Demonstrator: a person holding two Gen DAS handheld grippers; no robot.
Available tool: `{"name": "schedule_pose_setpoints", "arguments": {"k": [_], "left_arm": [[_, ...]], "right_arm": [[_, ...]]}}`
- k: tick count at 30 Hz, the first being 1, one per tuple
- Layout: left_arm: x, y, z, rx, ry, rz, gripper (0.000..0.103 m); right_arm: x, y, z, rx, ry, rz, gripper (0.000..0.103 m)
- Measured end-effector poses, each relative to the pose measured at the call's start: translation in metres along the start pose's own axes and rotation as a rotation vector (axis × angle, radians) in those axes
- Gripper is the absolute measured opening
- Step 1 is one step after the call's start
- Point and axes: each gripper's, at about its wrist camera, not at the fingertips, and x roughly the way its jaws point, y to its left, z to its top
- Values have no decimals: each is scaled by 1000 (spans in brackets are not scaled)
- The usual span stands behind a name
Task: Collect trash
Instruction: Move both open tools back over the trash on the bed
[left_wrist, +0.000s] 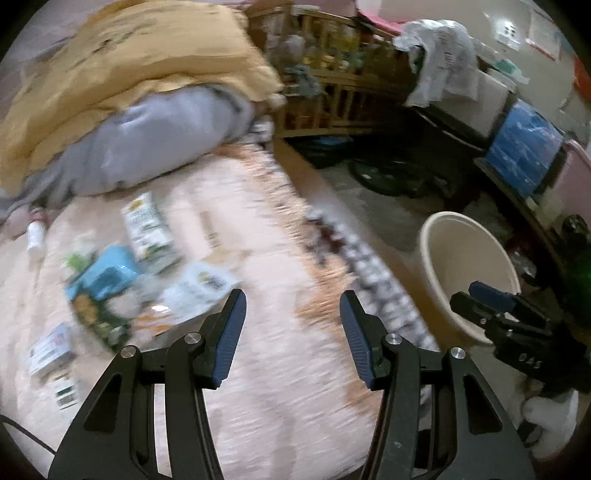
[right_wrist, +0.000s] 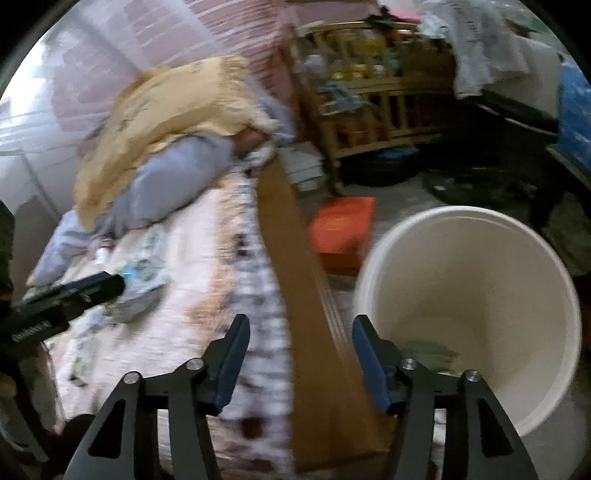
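Several wrappers and cartons lie on the pink bedsheet: a blue packet (left_wrist: 105, 277), a white-green carton (left_wrist: 146, 227), a white wrapper (left_wrist: 195, 291), a small box (left_wrist: 50, 350) and a small white bottle (left_wrist: 36, 236). The pile also shows in the right wrist view (right_wrist: 140, 280). My left gripper (left_wrist: 291, 317) is open and empty above the bed, right of the pile. My right gripper (right_wrist: 299, 339) is open and empty over the bed's wooden side rail (right_wrist: 295, 266). A cream bucket (right_wrist: 476, 306) stands on the floor beside the bed with a greenish scrap (right_wrist: 428, 350) inside; it also shows in the left wrist view (left_wrist: 461, 258).
A yellow blanket (left_wrist: 122, 62) and a grey pillow (left_wrist: 155, 140) lie at the head of the bed. An orange box (right_wrist: 341, 229) sits on the floor by the rail. A wooden shelf (right_wrist: 369, 110) and a blue crate (left_wrist: 521, 147) stand behind.
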Motion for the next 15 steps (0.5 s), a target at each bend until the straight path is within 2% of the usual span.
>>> {"name": "schedule_pose_setpoints", "arguments": {"k": [7,15], "left_arm": [[-23,75,-27,-73,14,88,51],[-50,162,-64,-183,31,193,51]], "right_arm": [[29,78,1,-83,50,124,57],[47,153,1,-201,86,216,58]]}}
